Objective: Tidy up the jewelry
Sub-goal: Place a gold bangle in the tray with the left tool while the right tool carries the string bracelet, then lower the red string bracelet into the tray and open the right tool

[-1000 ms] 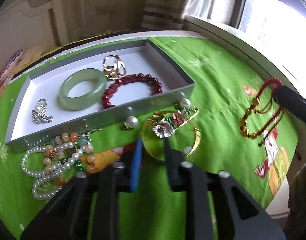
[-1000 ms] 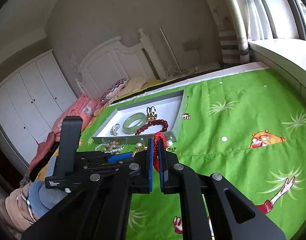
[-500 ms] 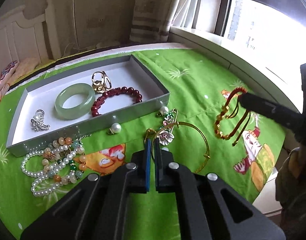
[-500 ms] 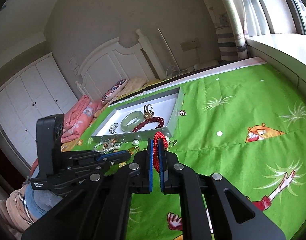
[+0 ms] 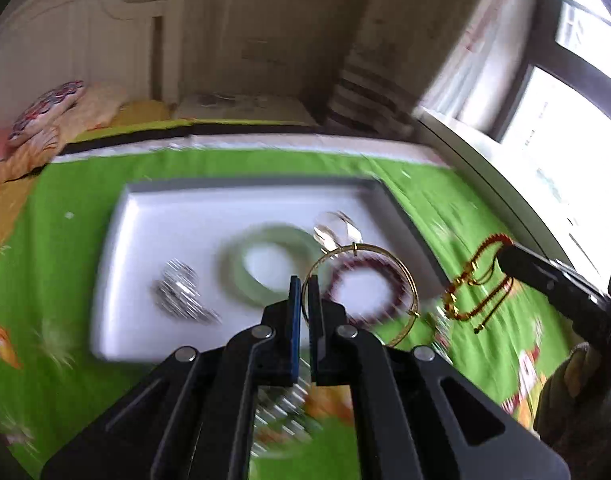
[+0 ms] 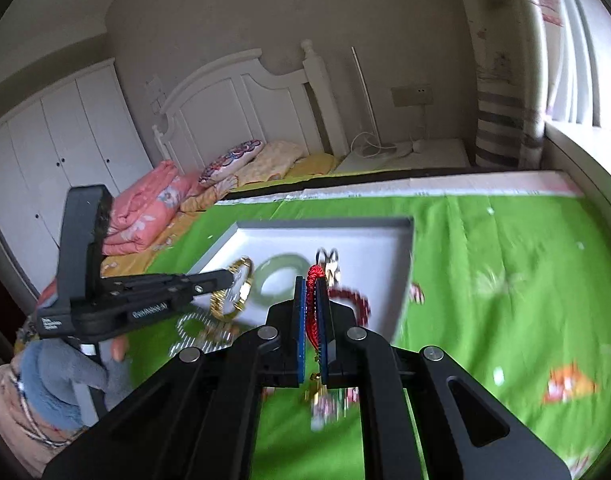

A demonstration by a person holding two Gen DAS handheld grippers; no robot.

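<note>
My left gripper (image 5: pixel 304 286) is shut on a thin gold bangle (image 5: pixel 401 272) and holds it in the air over the white tray (image 5: pixel 145 216). In the tray lie a jade bangle (image 5: pixel 241 276), a dark red bead bracelet (image 5: pixel 385 308), a silver brooch (image 5: pixel 177 292) and a gold ring (image 5: pixel 333 232). My right gripper (image 6: pixel 312 286) is shut on a red cord bracelet (image 6: pixel 313 276) with gold beads, held right of the tray; the bracelet hangs in the left wrist view (image 5: pixel 477 280). The left gripper with the gold bangle (image 6: pixel 237 292) shows in the right wrist view.
The tray (image 6: pixel 401 280) sits on a green cartoon-print cloth (image 6: pixel 505 280). Pearl and bead strands (image 6: pixel 197 332) lie on the cloth in front of the tray. A windowsill (image 5: pixel 485 168) runs along the right. Pillows (image 6: pixel 233 160) and a headboard stand behind.
My left gripper has lifted the gold bangle off the cloth and carried it forward over the tray. My right gripper, still holding the red cord bracelet, has moved closer to the tray.
</note>
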